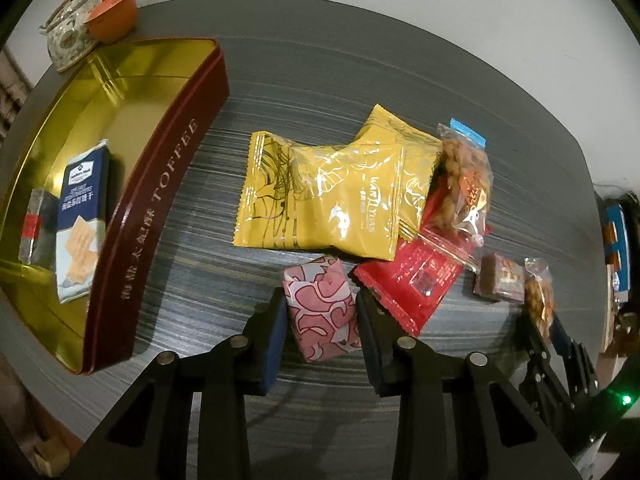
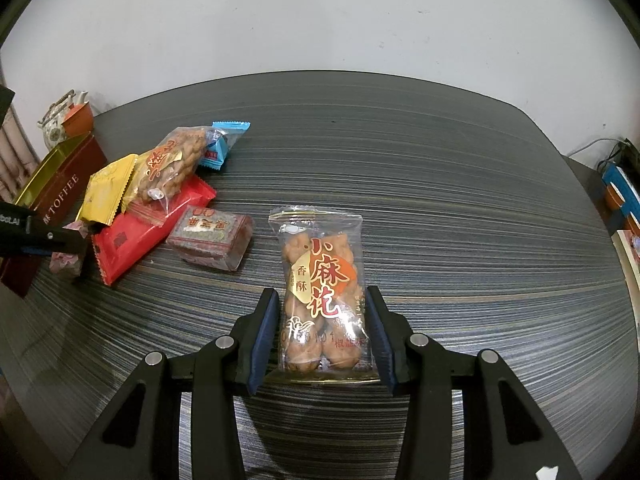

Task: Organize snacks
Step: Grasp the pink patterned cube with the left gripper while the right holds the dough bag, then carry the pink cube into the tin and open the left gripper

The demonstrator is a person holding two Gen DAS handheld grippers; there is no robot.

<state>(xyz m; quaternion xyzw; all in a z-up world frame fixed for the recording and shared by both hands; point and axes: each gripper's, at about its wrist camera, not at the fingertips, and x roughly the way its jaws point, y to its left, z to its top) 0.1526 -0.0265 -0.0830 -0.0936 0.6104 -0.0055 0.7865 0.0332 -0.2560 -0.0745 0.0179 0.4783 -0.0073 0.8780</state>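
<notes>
The left hand-held gripper (image 1: 322, 320) clamps a pink patterned sweet (image 1: 322, 312) on the desk (image 1: 320, 88); the right hand-held gripper (image 2: 323, 328) brackets a clear twisted-dough packet (image 2: 322, 292), contact on its left side uncertain. The step in hand looks like the pick-up; next, each snack needs lifting across into the toffee tin (image 1: 168, 184). Tin: two packets in. Loose: two yellow packs (image 1: 320, 188), one red (image 1: 412, 280), one brown block (image 1: 500, 280), a second dough bag (image 1: 466, 176), one blue wrapper (image 2: 222, 142).

On the table (image 2: 440, 160) lie two yellow packets (image 1: 320, 196), two clear twist bags (image 2: 324, 292), one red packet (image 1: 412, 280), one pink sweet (image 1: 322, 312), one brown block (image 2: 212, 236) and one blue sweet (image 2: 222, 140). The tin (image 1: 168, 200) holds two packets (image 1: 80, 220). One teapot (image 1: 68, 36) and one orange cup (image 1: 112, 16) stand behind it.
</notes>
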